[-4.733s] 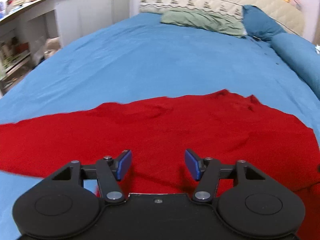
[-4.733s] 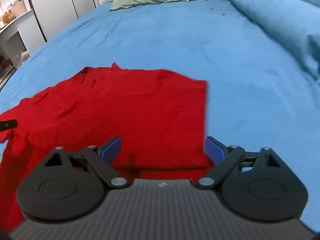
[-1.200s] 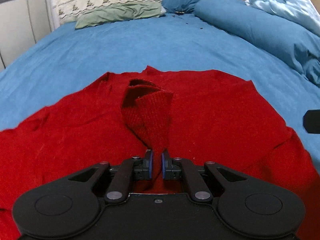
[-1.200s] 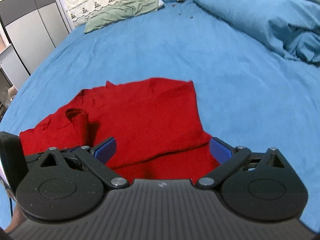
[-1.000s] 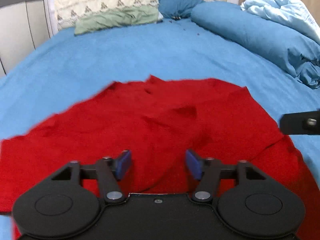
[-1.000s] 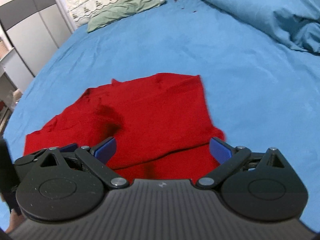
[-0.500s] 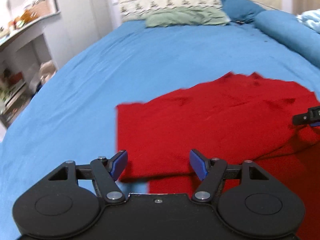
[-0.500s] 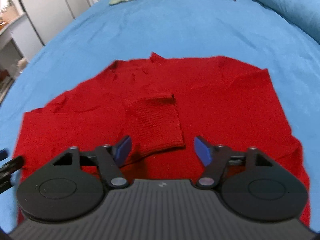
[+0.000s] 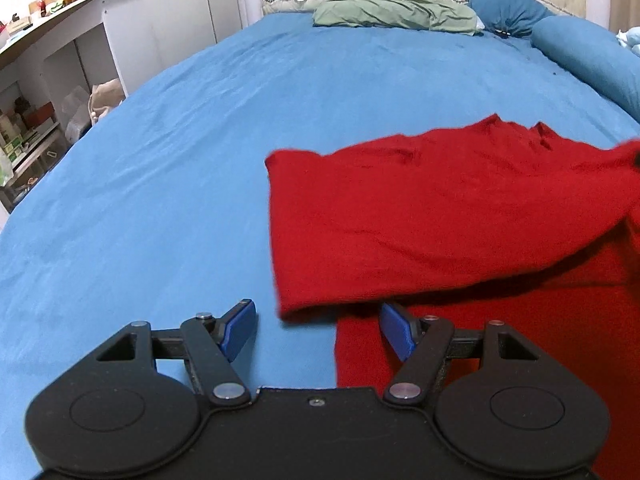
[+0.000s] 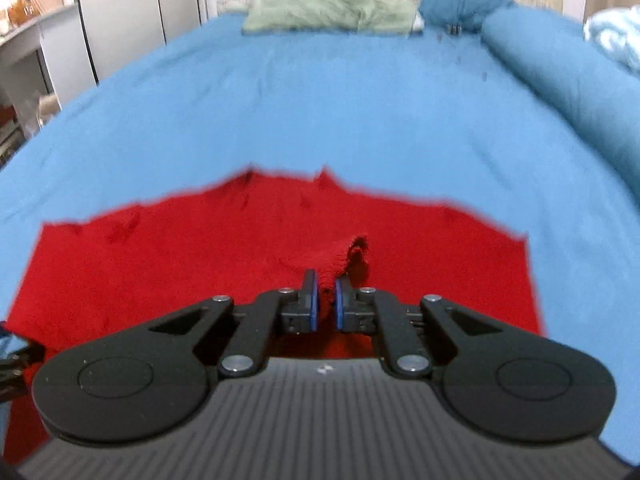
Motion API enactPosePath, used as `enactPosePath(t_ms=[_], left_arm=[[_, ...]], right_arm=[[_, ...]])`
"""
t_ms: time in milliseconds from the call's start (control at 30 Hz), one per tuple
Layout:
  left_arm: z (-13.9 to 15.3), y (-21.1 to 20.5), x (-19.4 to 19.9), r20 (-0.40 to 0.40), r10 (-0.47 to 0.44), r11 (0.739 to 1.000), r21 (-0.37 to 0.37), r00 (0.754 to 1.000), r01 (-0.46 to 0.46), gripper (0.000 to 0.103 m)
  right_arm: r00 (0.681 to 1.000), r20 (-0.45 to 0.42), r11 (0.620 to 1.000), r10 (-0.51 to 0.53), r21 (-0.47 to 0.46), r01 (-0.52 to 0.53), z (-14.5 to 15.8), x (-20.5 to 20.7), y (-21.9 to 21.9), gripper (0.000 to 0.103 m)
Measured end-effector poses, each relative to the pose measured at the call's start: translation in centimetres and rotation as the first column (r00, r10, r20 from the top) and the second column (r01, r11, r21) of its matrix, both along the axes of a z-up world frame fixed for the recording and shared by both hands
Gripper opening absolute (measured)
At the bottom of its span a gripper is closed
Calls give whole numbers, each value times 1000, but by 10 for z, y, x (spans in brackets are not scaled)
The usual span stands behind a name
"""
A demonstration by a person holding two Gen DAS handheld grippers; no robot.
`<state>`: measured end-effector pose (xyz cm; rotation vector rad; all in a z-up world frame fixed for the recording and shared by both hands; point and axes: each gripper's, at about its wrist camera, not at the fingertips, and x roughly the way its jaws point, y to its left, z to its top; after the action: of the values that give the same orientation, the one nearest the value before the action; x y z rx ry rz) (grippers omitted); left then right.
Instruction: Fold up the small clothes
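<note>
closest in, the right gripper [image 10: 324,306] has its blue pads pinched tight on a ribbed bit of the red sweater [image 10: 168,264], most likely a cuff or sleeve end, and that pinched piece stands up a little above the flat knit around it. the left gripper [image 9: 318,334] hangs low over the near edge with its fingers [image 9: 240,330] spread wide and holding nothing; one pad is over bare blue bedsheet [image 9: 140,184], the other over red cloth.

to my eye the sleeve-folding step is in hand: the left side already lies doubled in, with a straight folded edge facing the sheet, and the right side's sleeve is the piece now being handled. the next move probably calls for carrying that pinched end across the body and laying it flat without dragging the layers beneath, while the free gripper could press down the near hem to keep things square.

both tools point up the bed, roughly level and close to the cloth.

the sweater itself lies spread on the sheet at the foot end, neckline toward the headboard. further off sit a green pillow [image 9: 392,10] and a dark blue pillow [image 9: 504,0], and a rolled blue duvet [image 10: 560,76] runs along the right side.
</note>
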<state>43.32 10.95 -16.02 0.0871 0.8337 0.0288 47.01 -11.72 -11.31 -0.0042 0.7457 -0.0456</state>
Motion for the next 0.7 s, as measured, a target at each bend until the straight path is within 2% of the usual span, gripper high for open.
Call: enactPosePath(t_ms=[100, 167, 233, 300, 400, 533, 600, 633, 667, 700], left_arm=[[-2, -3, 14, 12, 15, 1000, -7, 1000, -15, 73], [-4, -5, 22, 8, 23, 1000, -12, 1000, -23, 73], [-7, -6, 28, -11, 28, 1000, -11, 1000, -29, 73], [-9, -6, 28, -16, 38, 999, -13, 999, -38, 73], [-8, -7, 24, -24, 41, 999, 11, 999, -41, 73], [-5, -5, 14, -48, 61, 998, 32, 997, -60, 73], [1, -8, 6, -44, 57, 997, 48, 997, -55, 71], [7, -11, 1, -26, 39, 998, 51, 999, -38, 71], [15, -13, -3, -3, 7, 999, 42, 1000, -7, 71], [24, -19, -8, 28, -33, 999, 31, 999, 33, 73]], right_arm=[[997, 60, 998, -49, -35, 51, 27, -5, -26, 23], [992, 79, 992, -96, -80, 102, 32, -9, -48, 23], [992, 49, 981, -120, -146, 126, 19, -9, -67, 23], [992, -6, 974, -126, -193, 122, -9, -8, -84, 23], [991, -70, 975, -118, -198, 102, -43, -7, -97, 23], [988, -102, 977, -118, -191, 97, -63, -14, -102, 26], [985, -94, 972, -145, -199, 124, -61, -18, -101, 40], [983, -94, 968, -161, -211, 138, -58, -19, -100, 63], [982, -80, 963, -169, -226, 147, -54, -23, -98, 80], [987, -51, 966, -152, -219, 137, -50, -27, -94, 86]])
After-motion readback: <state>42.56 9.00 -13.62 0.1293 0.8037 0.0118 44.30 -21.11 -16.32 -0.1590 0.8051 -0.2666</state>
